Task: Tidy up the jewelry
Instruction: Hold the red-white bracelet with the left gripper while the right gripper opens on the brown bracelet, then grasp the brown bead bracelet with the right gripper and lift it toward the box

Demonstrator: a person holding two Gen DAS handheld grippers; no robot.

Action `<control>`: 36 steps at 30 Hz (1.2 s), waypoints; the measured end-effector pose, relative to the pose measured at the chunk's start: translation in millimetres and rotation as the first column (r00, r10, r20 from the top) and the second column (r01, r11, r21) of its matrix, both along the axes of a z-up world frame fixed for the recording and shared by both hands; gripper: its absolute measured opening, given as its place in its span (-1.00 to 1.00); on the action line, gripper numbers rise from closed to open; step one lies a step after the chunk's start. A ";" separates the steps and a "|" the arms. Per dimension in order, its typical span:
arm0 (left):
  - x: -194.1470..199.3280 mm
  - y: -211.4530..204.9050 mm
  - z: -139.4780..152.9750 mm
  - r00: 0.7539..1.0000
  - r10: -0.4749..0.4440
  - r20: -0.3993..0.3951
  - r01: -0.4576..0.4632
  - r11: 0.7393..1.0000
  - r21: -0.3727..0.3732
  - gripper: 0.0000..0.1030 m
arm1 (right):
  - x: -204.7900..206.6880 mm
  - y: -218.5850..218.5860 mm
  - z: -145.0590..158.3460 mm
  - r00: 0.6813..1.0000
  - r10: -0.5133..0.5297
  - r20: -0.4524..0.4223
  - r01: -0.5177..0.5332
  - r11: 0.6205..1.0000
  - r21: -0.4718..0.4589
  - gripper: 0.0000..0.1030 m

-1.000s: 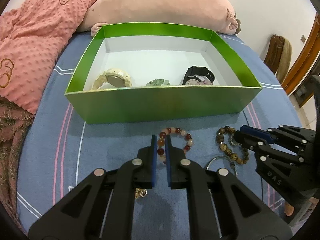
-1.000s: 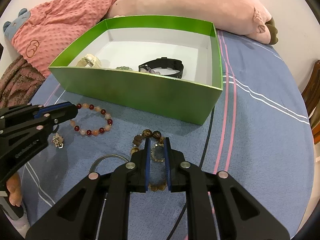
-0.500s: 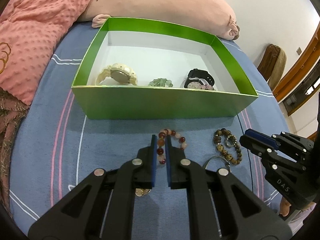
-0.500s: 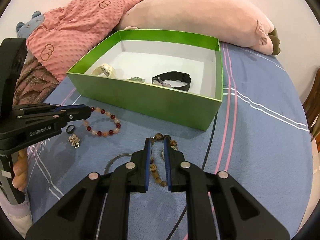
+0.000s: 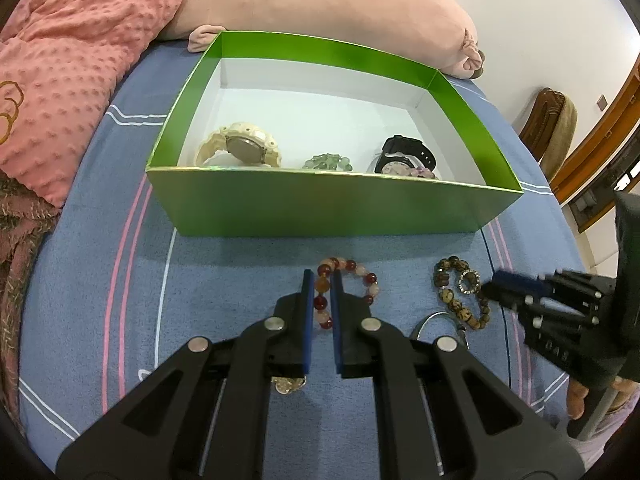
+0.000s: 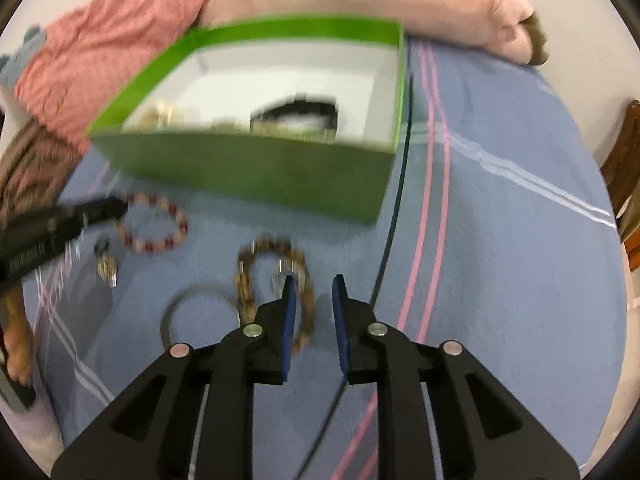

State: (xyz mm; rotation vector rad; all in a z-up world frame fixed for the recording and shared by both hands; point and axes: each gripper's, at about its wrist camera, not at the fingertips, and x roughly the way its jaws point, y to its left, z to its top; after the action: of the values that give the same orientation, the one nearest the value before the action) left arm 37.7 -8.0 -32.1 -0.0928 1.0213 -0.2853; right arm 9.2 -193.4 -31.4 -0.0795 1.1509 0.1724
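Observation:
A green box point(image 5: 328, 204) point(image 6: 256, 176) holds a cream watch point(image 5: 240, 148), a green bead piece point(image 5: 328, 162) and a black watch point(image 5: 404, 156). On the blue cloth before it lie a red and orange bead bracelet point(image 5: 352, 280) point(image 6: 154, 222), a brown bead bracelet point(image 5: 460, 292) point(image 6: 272, 280), a silver bangle point(image 6: 200, 312) and small charms point(image 6: 106, 264). My left gripper point(image 5: 322, 276) is shut on the red bracelet's near side. My right gripper point(image 6: 314, 284) is open, its left finger over the brown bracelet; the view is blurred.
A pink plush pig point(image 5: 328, 20) and a pink dotted blanket point(image 5: 60, 60) lie behind and left of the box. A wooden chair point(image 5: 552, 120) stands at the right. The cloth has pink and white stripes point(image 6: 432, 200).
My right gripper has opened and shifted to the right of the brown bracelet, moving fast. My left gripper stays shut on the red bracelet while its view has risen over the box.

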 end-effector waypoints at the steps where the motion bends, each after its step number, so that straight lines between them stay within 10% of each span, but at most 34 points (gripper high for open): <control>1: 0.0 -0.1 -0.2 1.000 0.000 0.000 0.000 1.000 0.002 -0.85 | -0.3 -0.2 -2.0 1.000 0.002 -0.014 -0.002 1.000 -0.002 -0.65; 13: -0.3 -0.6 -1.1 1.000 0.000 0.002 0.000 1.000 0.003 -0.85 | -6.2 23.7 -9.0 0.999 0.041 -0.003 -0.041 0.996 -0.076 -0.86; 36: -8.8 2.7 11.8 0.999 0.010 0.053 -0.010 1.000 -0.004 -0.85 | -30.3 14.9 54.3 0.961 0.050 0.273 -0.080 0.992 0.100 -0.86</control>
State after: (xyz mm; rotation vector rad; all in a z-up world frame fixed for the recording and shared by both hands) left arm 28.9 -5.2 -20.3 -0.0931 0.9671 -0.2795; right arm -21.1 -178.5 23.0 -0.0417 0.8654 0.2749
